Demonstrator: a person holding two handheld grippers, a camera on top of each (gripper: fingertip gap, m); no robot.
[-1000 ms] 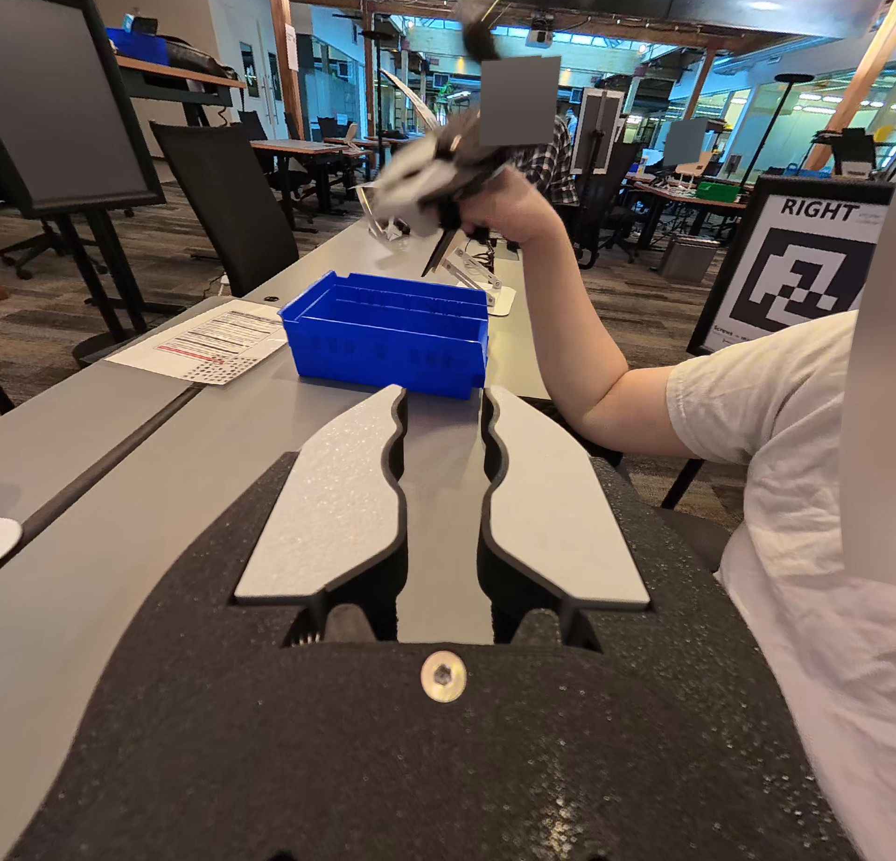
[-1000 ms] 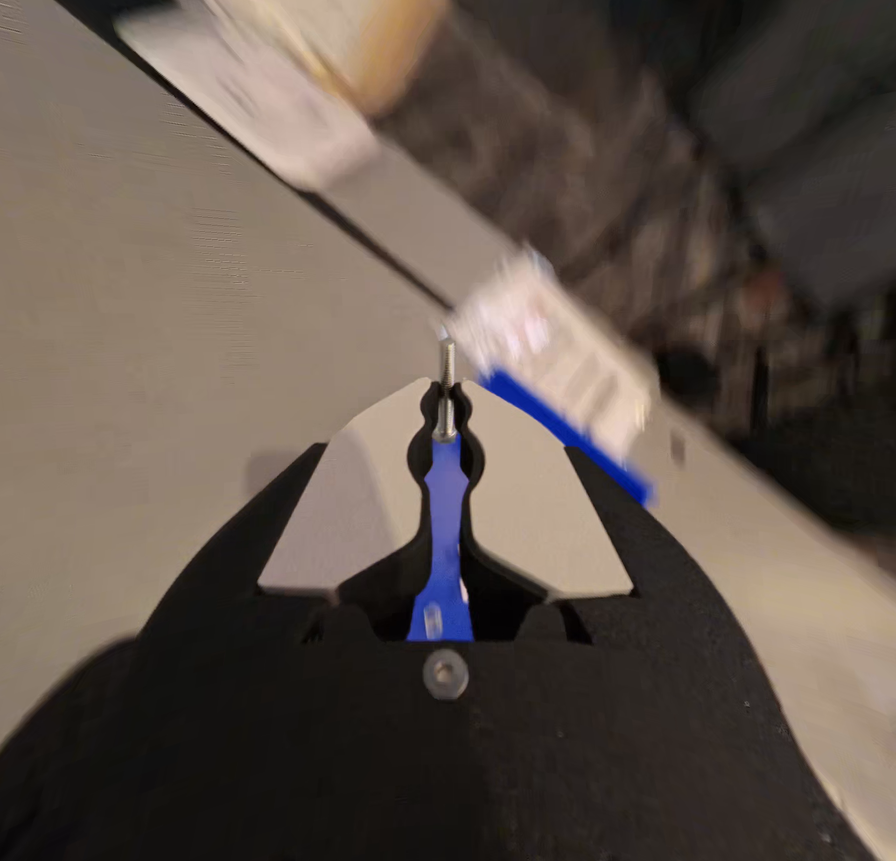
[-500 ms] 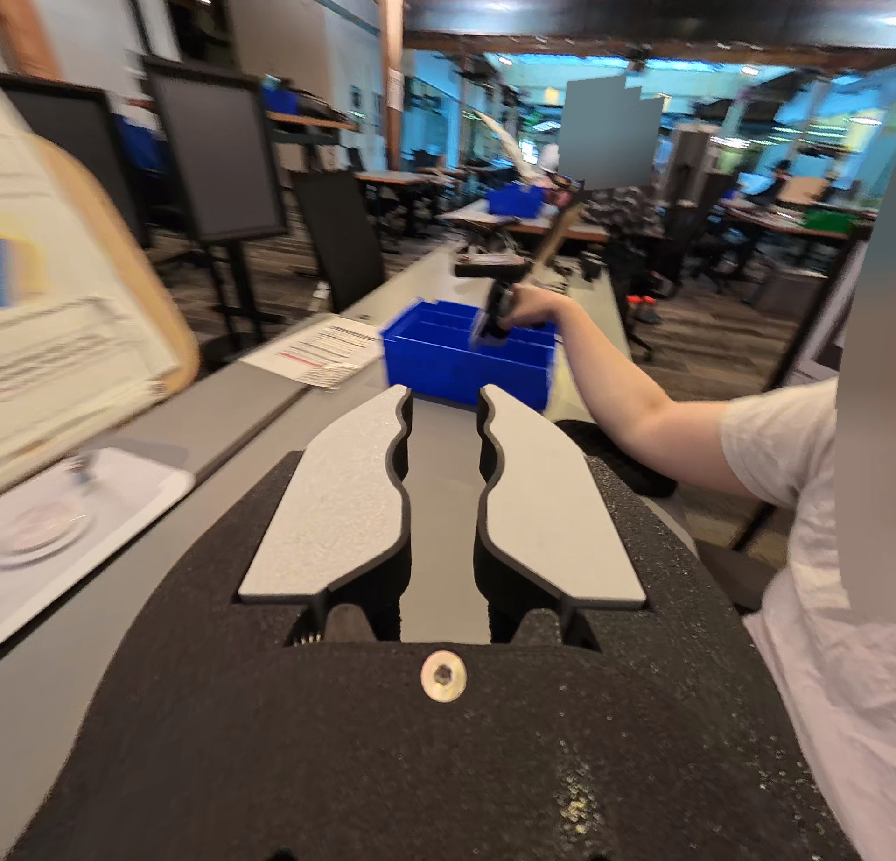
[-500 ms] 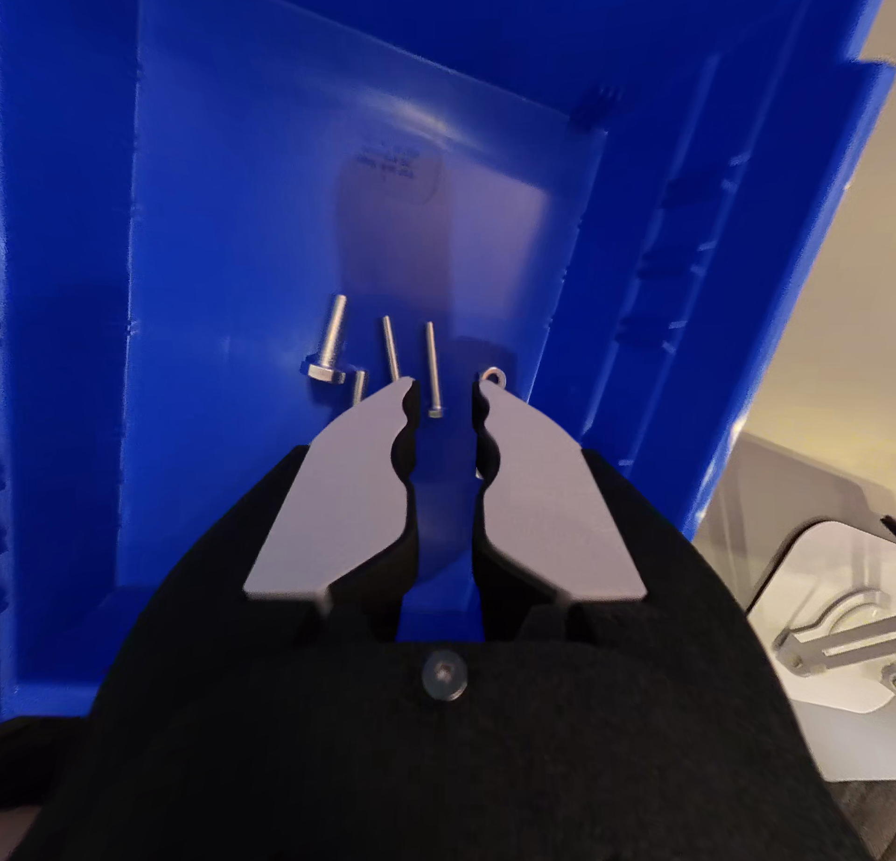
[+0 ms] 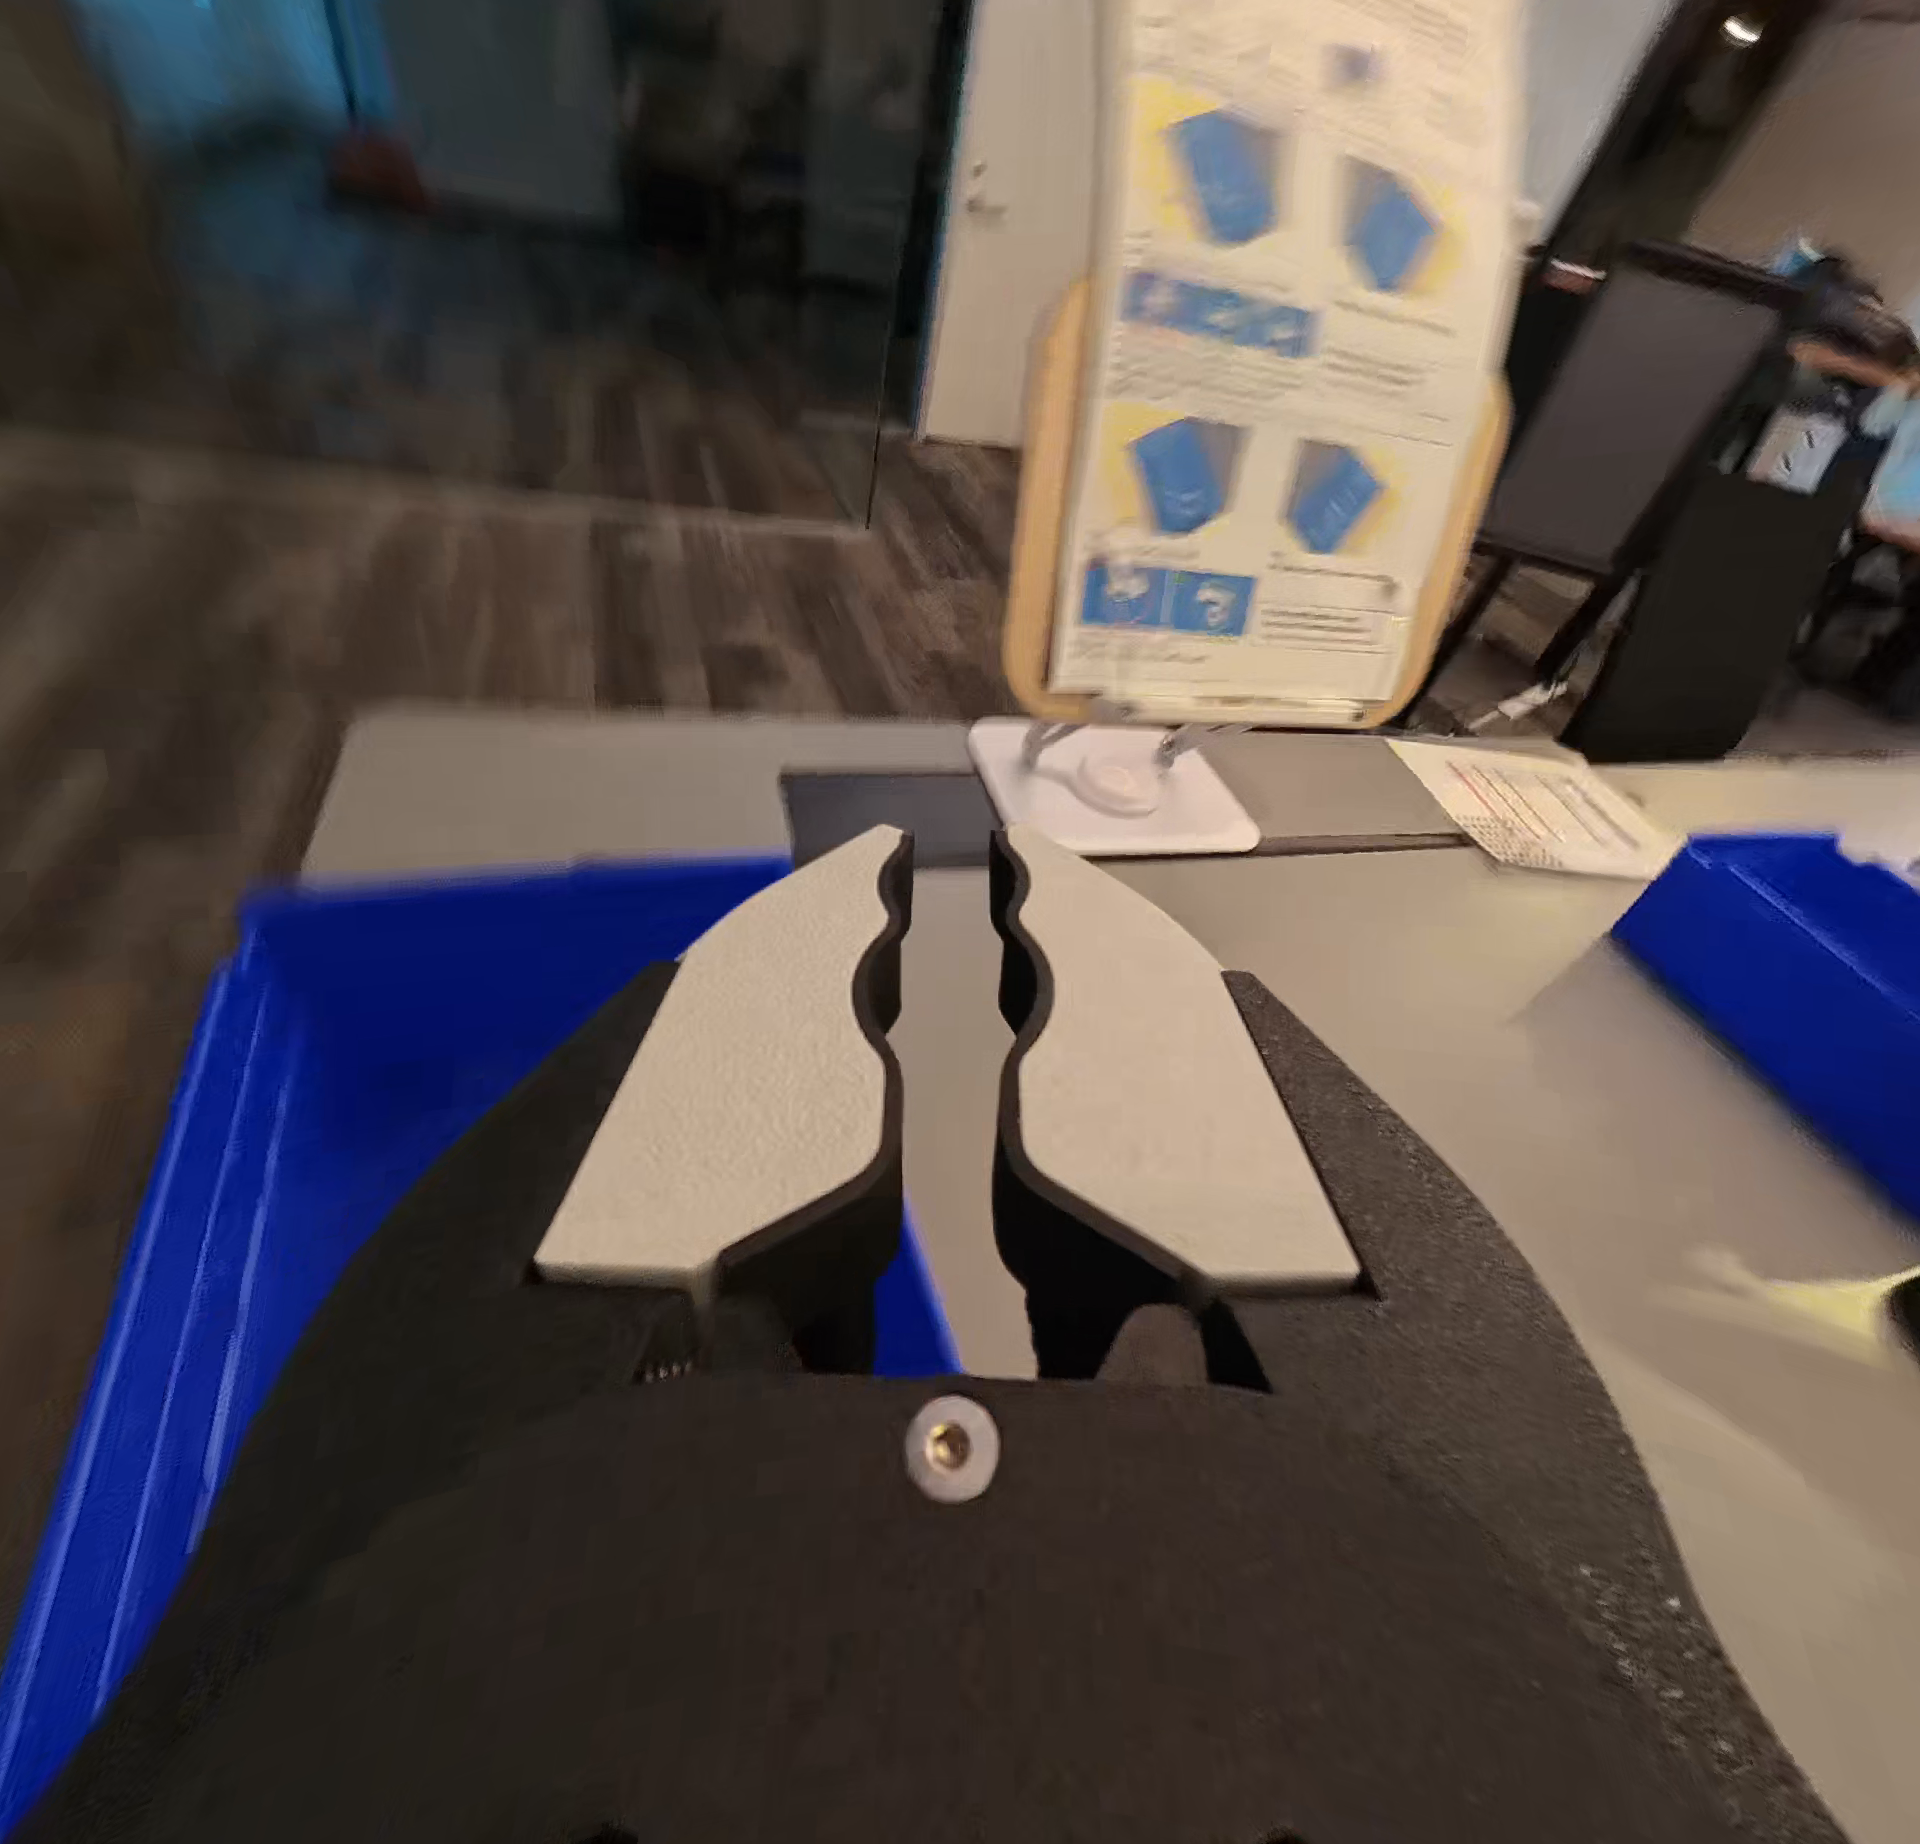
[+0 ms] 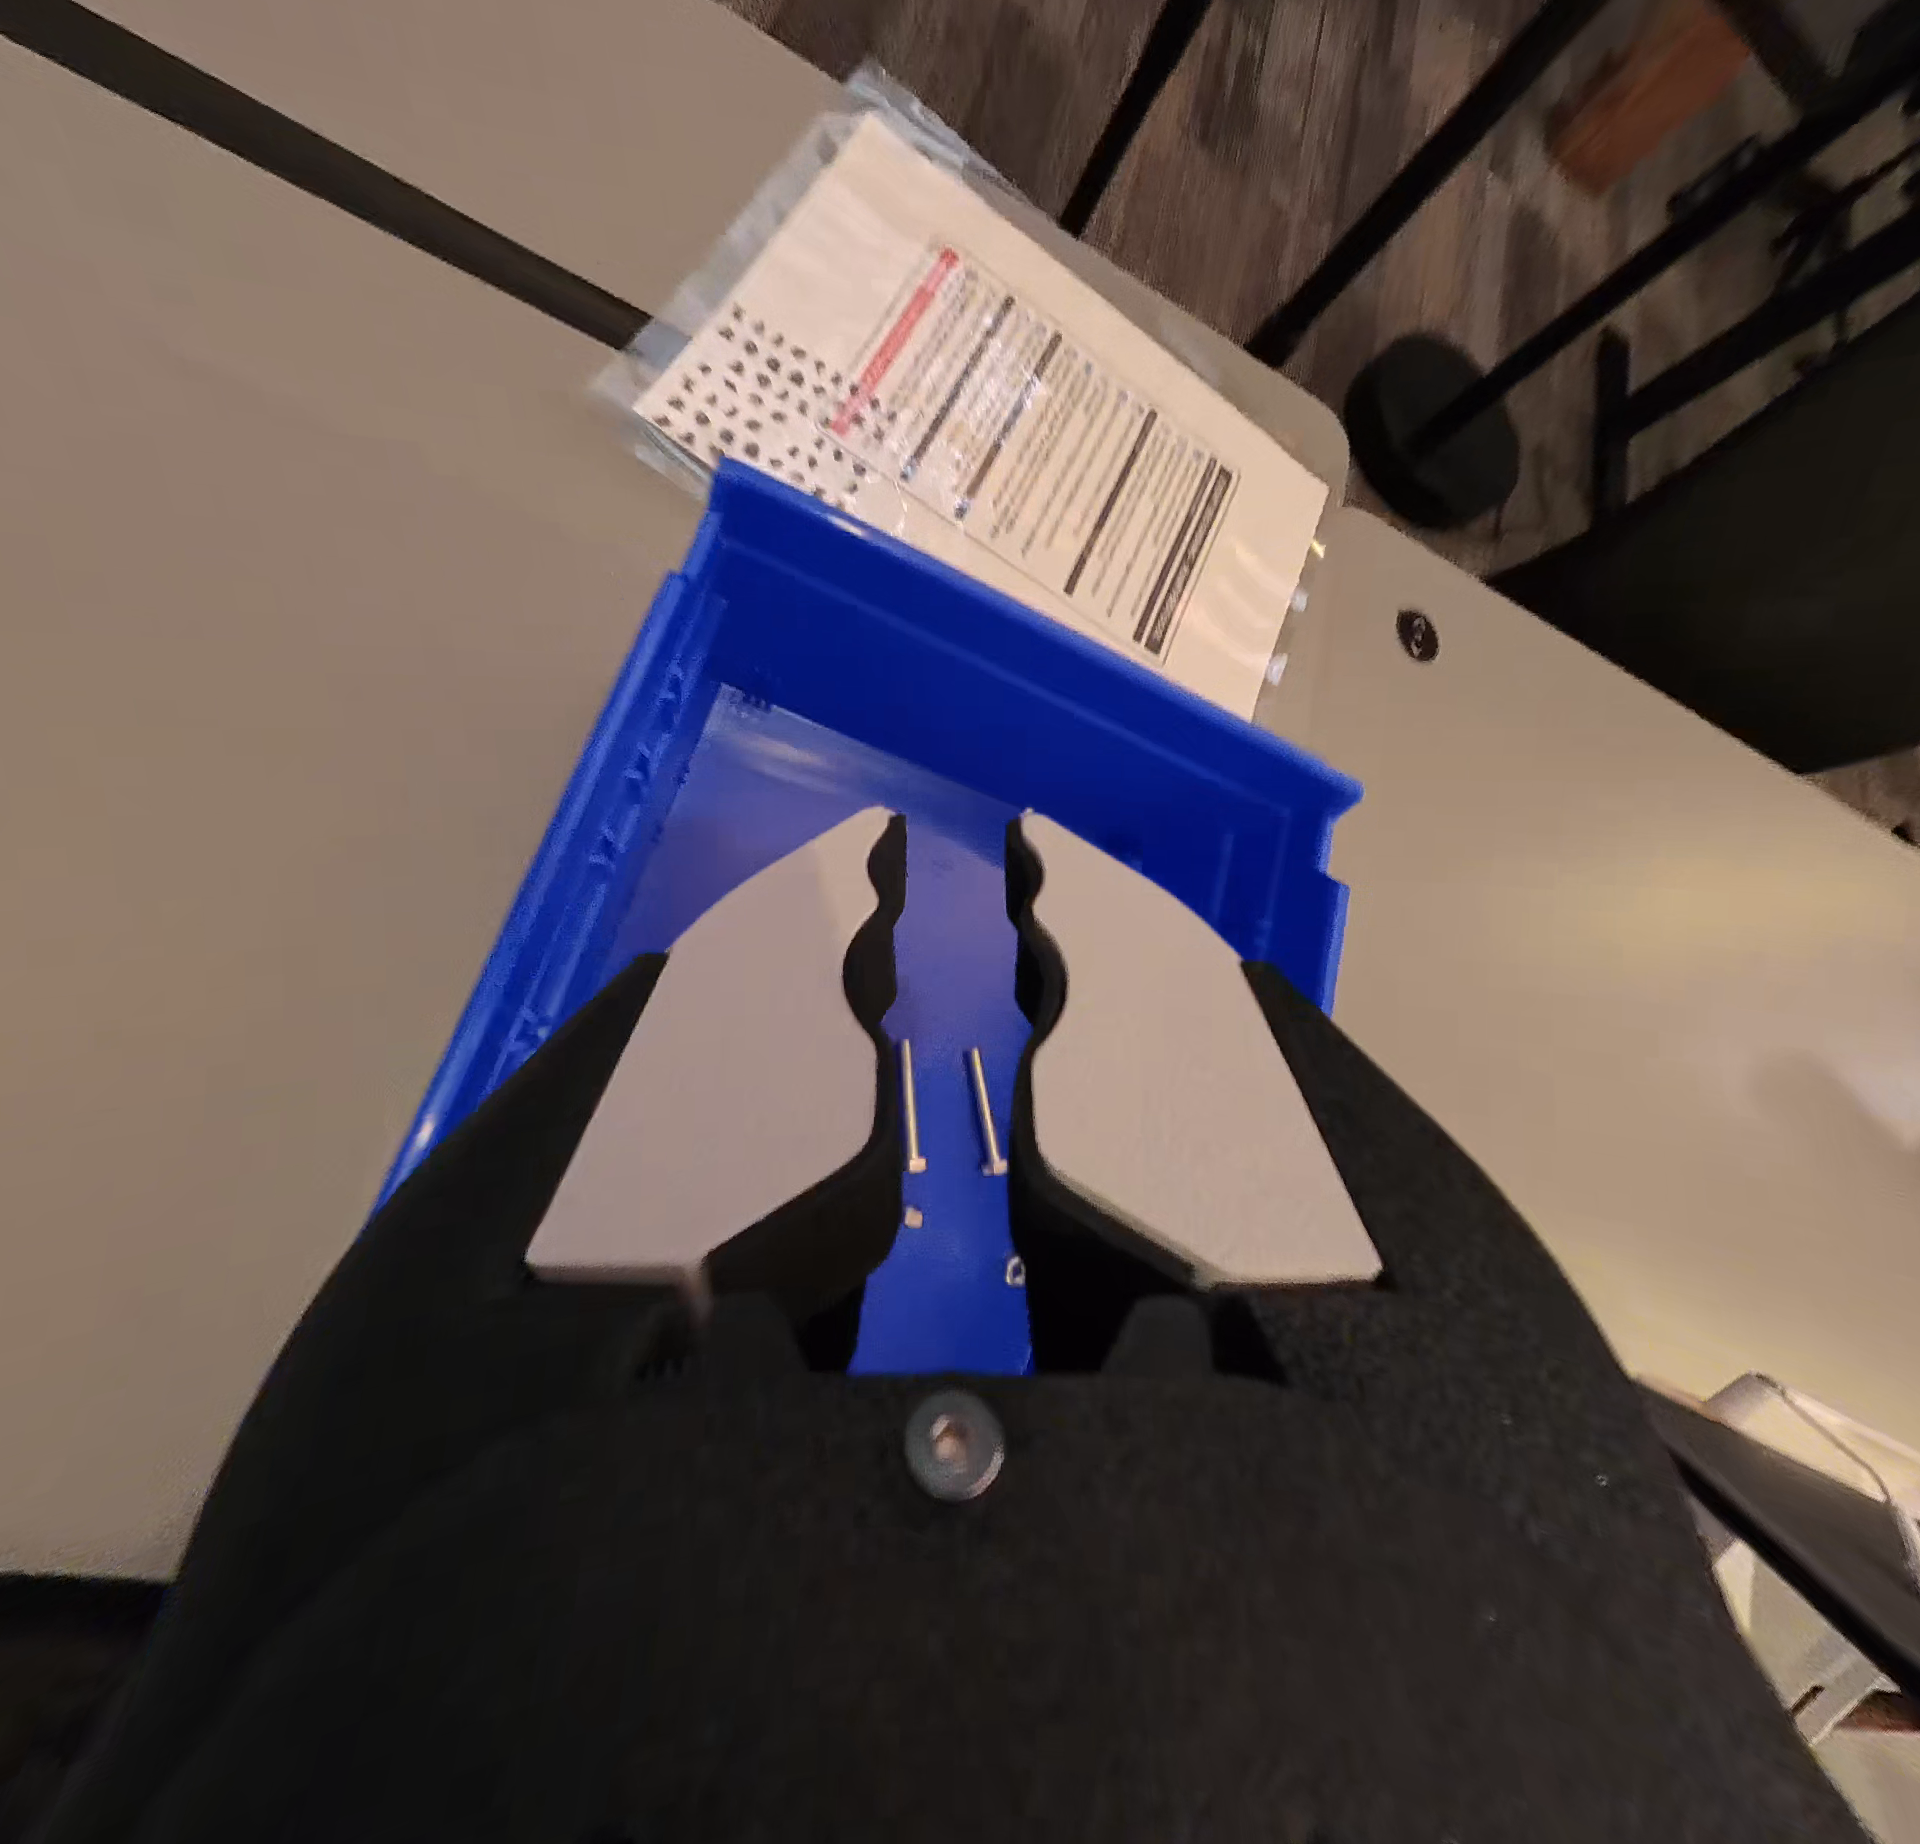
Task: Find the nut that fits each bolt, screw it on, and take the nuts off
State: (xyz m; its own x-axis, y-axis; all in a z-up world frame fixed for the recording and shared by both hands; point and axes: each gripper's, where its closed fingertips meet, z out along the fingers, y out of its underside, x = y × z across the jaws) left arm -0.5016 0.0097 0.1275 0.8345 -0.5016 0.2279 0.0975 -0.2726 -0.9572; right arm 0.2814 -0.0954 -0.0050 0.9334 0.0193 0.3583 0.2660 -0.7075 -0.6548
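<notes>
In the right wrist view my right gripper is open and empty, raised above a blue bin. Between its fingers I see two thin bolts lying on the bin floor, with a small nut nearby. In the left wrist view my left gripper is open and empty above a second blue bin at the table's left end. The bin's contents are hidden by the gripper. The first bin's corner shows at the right.
A clipboard with an instruction sheet stands on a white stand at the table's far edge. A printed sheet in a sleeve lies beside the right bin. Grey table lies between the bins; floor lies beyond the edges. There is about 80 cm between the tips of the two grippers.
My right gripper let go of a bolt into the blue bin, opened, and has pulled back upward. My left gripper swung left, from facing the right bin to the left bin.
</notes>
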